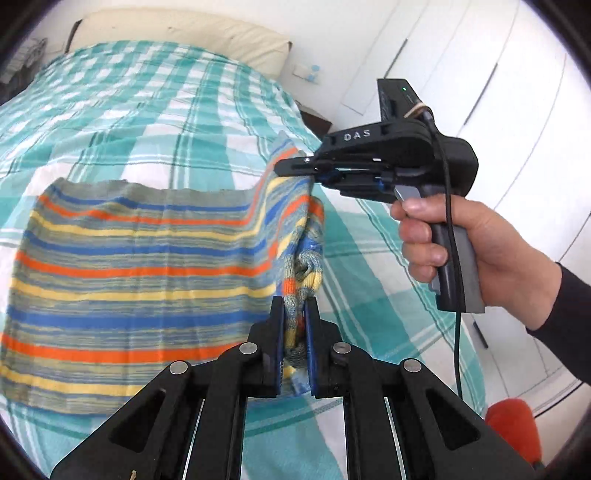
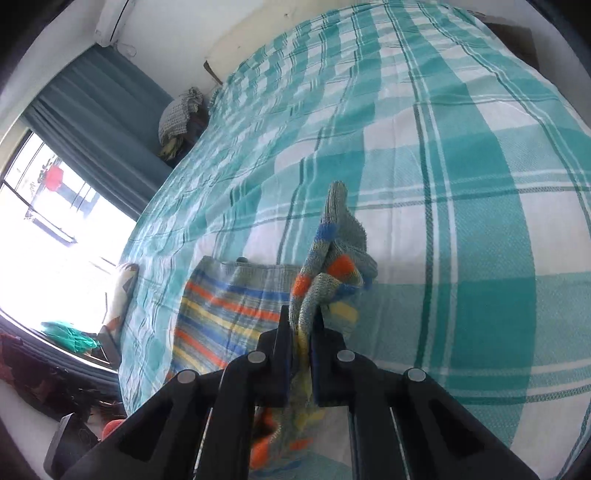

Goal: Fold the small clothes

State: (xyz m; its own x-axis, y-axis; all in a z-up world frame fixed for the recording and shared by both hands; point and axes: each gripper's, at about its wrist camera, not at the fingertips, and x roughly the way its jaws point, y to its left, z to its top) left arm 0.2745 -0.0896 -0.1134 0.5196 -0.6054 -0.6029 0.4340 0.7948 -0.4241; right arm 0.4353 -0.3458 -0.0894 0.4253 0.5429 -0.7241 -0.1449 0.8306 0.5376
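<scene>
A small knitted garment (image 1: 140,266) with orange, blue, yellow and grey stripes lies spread on the bed, its right edge lifted. My left gripper (image 1: 294,308) is shut on the bunched right edge of the garment. In the left wrist view my right gripper (image 1: 295,170) is shut on the garment's upper right corner and holds it raised off the bed. In the right wrist view my right gripper (image 2: 303,317) pinches a folded bunch of the garment (image 2: 332,258), and the rest of it lies flat to the left.
The bed (image 1: 155,110) has a teal and white checked cover (image 2: 443,184). A cream pillow (image 1: 177,33) lies at its head. White wardrobe doors (image 1: 498,92) stand to the right. A window with teal curtains (image 2: 96,110) is beside the bed.
</scene>
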